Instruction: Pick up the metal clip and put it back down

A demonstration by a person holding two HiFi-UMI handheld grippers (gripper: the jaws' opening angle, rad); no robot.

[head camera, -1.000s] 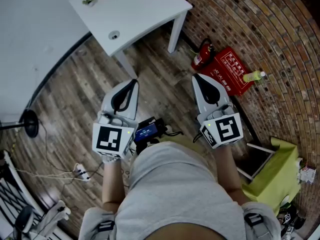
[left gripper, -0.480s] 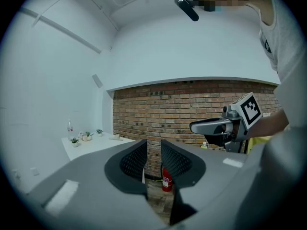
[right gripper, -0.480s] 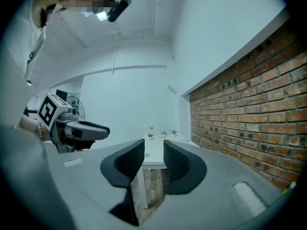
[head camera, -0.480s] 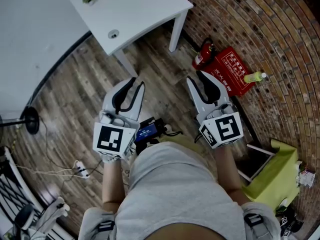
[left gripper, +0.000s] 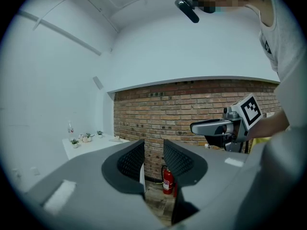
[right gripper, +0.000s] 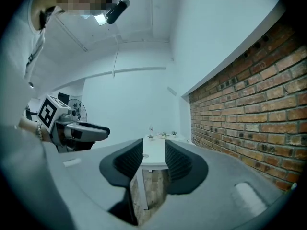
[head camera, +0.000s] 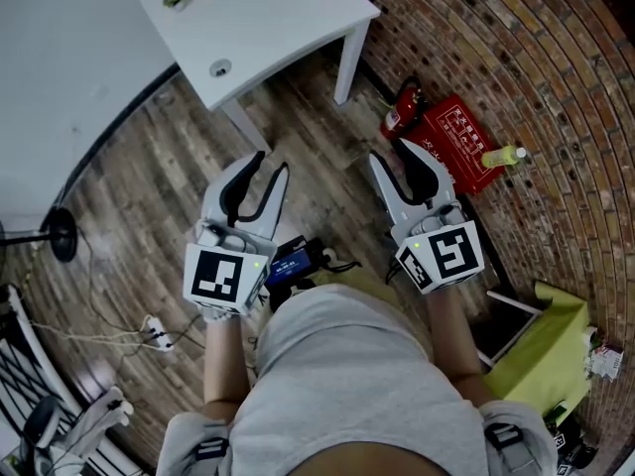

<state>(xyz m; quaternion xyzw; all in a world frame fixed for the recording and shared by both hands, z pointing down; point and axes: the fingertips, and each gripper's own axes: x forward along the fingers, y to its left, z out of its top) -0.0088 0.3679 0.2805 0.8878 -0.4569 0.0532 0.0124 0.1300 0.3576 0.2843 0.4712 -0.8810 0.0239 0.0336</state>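
Note:
I cannot make out a metal clip in any view. My left gripper point(head camera: 274, 163) hangs over the wooden floor, short of the white table point(head camera: 278, 18). Its jaws have just been opening and stand apart with nothing between them, as the left gripper view point(left gripper: 153, 145) also shows. My right gripper point(head camera: 389, 150) is level with it on the right, near the red fire extinguisher point(head camera: 402, 107). Its jaws have just been opening too and hold nothing point(right gripper: 153, 145). A small round fitting point(head camera: 220, 67) sits in the table top.
A brick wall point(head camera: 536, 58) runs along the right, with a red box point(head camera: 456, 142) and a yellow-green bottle point(head camera: 504, 152) at its foot. A green-covered stool point(head camera: 541, 340) stands at the lower right. A power strip point(head camera: 159, 337) and a stand base point(head camera: 60, 244) lie at the left.
Both grippers' jaws were shut a second ago and now stand open. The left gripper has edged slightly forward; the right has stayed in place.

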